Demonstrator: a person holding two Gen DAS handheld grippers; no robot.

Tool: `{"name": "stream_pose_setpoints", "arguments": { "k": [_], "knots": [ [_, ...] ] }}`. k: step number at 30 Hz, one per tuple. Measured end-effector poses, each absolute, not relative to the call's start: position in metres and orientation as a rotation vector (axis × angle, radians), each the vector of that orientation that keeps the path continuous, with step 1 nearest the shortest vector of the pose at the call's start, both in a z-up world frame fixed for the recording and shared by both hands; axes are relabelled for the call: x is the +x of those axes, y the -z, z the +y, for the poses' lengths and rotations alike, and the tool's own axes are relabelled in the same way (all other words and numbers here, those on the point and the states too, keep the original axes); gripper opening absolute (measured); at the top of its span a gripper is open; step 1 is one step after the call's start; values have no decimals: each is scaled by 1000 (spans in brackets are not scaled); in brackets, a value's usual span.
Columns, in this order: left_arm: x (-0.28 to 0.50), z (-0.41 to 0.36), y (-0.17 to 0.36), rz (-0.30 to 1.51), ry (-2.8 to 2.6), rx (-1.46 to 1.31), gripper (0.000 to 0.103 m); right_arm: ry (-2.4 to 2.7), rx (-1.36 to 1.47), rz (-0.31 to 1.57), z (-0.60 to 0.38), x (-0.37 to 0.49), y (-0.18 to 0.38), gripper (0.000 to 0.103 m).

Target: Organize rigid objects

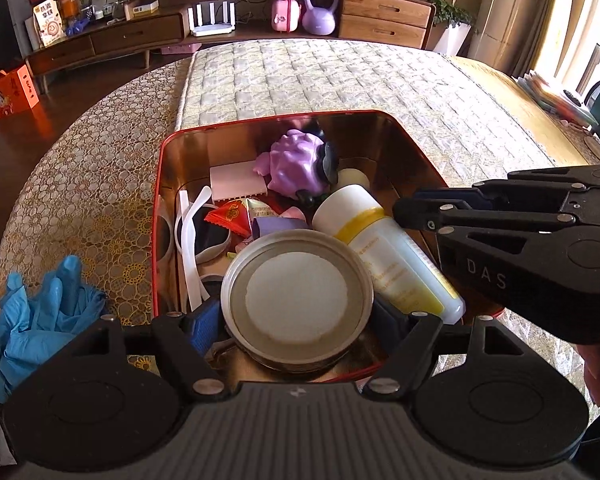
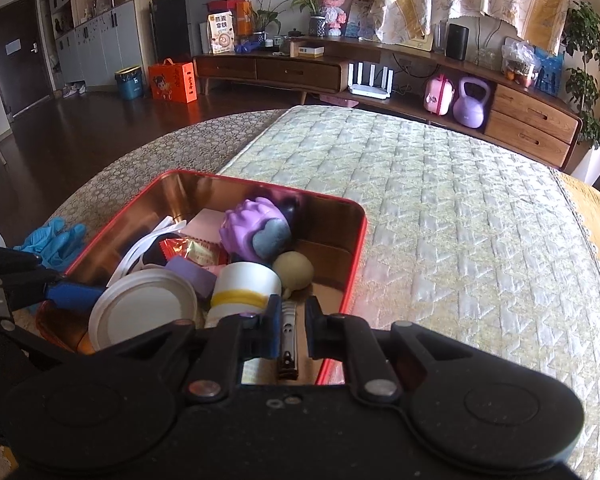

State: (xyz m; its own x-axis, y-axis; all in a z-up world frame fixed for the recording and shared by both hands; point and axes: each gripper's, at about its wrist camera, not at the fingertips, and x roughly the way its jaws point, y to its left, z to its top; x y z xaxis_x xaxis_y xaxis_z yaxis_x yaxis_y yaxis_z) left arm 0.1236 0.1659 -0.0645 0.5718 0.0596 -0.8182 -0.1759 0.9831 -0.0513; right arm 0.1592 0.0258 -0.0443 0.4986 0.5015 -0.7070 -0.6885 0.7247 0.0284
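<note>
Nail clipper [image 2: 288,344] is sitting pinched between the nearly closed jaws of the right gripper [image 2: 290,332], hanging over the red tin [image 2: 354,256] near its 5 o'clock corner. Left gripper [image 1: 300,320] is gripping the round metal lid [image 1: 298,296] across its width, low in the tin at 6 o'clock. Best move, I'm guessing: lowering the clipper into the bare gap beside the white bottle [image 2: 240,292] before letting go, keeping clear of the lid side. Tin is already crowded: purple toy [image 2: 248,228], sunglasses [image 1: 196,232], candy wrappers. It's resting on a quilted mat [image 2: 460,240] over a lace cloth, blue glove [image 1: 40,308] at 9 o'clock. Living room behind: wooden cabinet [image 2: 300,72], router, kettlebell.
</note>
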Motion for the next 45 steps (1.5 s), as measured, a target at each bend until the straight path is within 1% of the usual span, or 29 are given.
{"name": "stream_pose_setpoints", "arguments": {
  "k": [1, 6, 9, 11, 18, 20, 24, 29, 32, 36, 41, 43, 45],
  "knots": [
    [124, 166, 65, 952, -140, -133, 77, -731, -263, 765, 23, 159, 43, 16],
    [122, 166, 64, 948, -145, -139, 77, -750, -239, 767, 13, 151, 35, 22],
    [116, 167, 61, 935, -145, -150, 77, -762, -223, 757, 7, 143, 28, 30],
    [113, 167, 58, 924, -148, -156, 77, -765, -217, 746, 4, 139, 22, 39],
    [99, 170, 46, 883, -161, -176, 77, -777, -192, 724, -10, 125, 9, 47],
    [94, 170, 41, 866, -165, -178, 77, -782, -181, 720, -14, 122, 5, 52],
    [85, 167, 31, 831, -170, -167, 77, -793, -159, 708, -24, 114, 0, 57],
    [73, 162, 19, 781, -175, -141, 77, -818, -125, 681, -36, 104, -7, 70],
    [66, 158, 14, 751, -172, -134, 77, -825, -108, 653, -44, 97, -12, 75],
    [57, 154, 7, 718, -166, -138, 83, -836, -91, 629, -55, 89, -16, 85],
    [45, 150, 2, 686, -173, -147, 84, -841, -84, 579, -69, 74, -19, 102],
    [41, 148, 1, 679, -172, -160, 89, -844, -73, 564, -74, 70, -21, 103],
    [38, 147, 0, 671, -171, -177, 89, -851, -61, 558, -78, 67, -23, 103]
  ]
}}
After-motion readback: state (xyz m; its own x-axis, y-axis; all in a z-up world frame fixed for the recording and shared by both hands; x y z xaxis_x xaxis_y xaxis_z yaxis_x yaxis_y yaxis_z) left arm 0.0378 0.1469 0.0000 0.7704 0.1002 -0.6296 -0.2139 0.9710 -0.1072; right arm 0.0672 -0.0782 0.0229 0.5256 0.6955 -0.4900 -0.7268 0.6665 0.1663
